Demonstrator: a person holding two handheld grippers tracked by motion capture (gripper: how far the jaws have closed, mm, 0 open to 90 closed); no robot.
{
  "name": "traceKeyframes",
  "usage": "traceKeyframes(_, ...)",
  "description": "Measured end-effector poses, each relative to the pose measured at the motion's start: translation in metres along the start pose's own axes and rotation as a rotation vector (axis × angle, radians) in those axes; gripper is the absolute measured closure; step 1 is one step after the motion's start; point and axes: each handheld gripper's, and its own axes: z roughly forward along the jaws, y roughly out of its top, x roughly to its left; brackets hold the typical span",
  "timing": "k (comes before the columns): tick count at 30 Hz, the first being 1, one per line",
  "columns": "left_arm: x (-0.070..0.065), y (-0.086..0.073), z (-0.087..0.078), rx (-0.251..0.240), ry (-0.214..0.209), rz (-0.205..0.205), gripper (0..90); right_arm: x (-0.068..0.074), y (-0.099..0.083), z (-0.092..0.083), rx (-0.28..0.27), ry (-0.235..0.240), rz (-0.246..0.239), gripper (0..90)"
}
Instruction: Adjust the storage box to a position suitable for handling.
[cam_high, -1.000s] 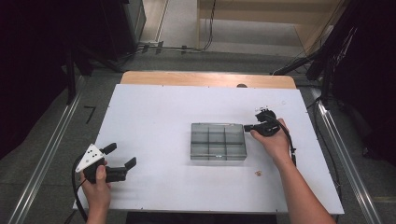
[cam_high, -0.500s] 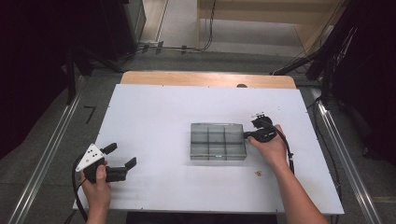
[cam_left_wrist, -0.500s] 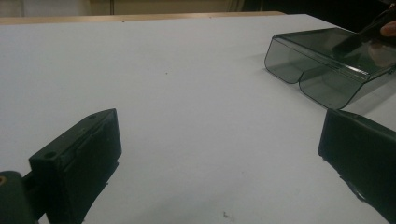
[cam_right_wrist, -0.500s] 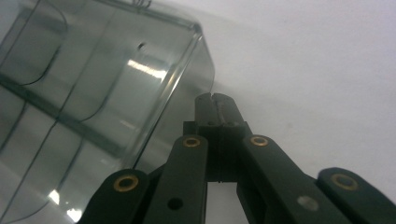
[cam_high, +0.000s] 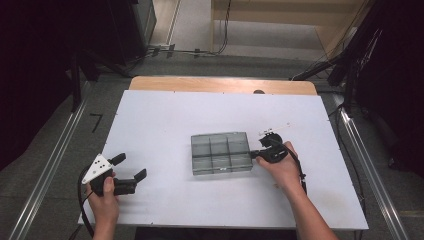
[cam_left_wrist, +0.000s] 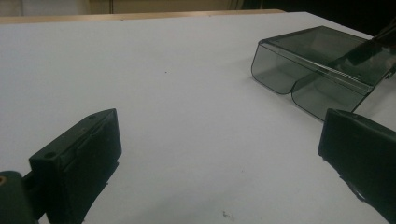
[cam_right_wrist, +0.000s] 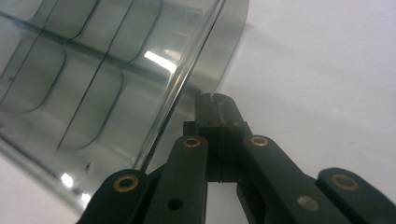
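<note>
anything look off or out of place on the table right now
Nothing stands out. The smoky compartment box lies flat and closed mid-table, slightly skewed to the table edges; the right tongs, shut, sit at its right side.

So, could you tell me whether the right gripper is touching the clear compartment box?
Touching. In the right gripper view the shut tips of the right gripper meet the rounded wall of the clear compartment box with no gap between them.

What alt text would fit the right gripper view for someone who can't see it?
The right gripper, jaws shut, has its tips against the rim of a smoky clear compartment box on the white table. Curved dividers show through the plastic.
</note>
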Motion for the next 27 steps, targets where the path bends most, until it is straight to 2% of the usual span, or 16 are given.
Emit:
traceKeyframes(9, 0.000, 0.000, 0.000, 0.003, 0.000, 0.006, 0.0, 0.016, -0.021, 0.001, -0.008, 0.010, -0.032, 88.0)
traceKeyframes(15, 0.000, 0.000, 0.000, 0.006, 0.000, 0.009, 0.0, 0.019, -0.021, -0.005, -0.019, 0.033, -0.059, 87.9)
traceKeyframes(17, 0.000, 0.000, 0.000, 0.006, -0.001, 0.008, 0.0, 0.019, -0.015, -0.011, -0.056, 0.022, -0.052, 87.9)
traceKeyframes(22, 0.000, 0.000, 0.001, 0.008, -0.002, 0.008, 0.0, 0.023, 0.014, -0.023, -0.130, 0.003, -0.080, 88.0)
traceKeyframes(25, 0.000, 0.000, 0.001, 0.007, -0.004, 0.007, 0.0, 0.023, 0.032, -0.021, -0.154, -0.005, -0.083, 87.9)
traceKeyframes(27, 0.000, 0.000, 0.001, 0.007, -0.006, 0.007, 0.0, 0.023, 0.043, -0.016, -0.160, 0.011, -0.089, 87.9)
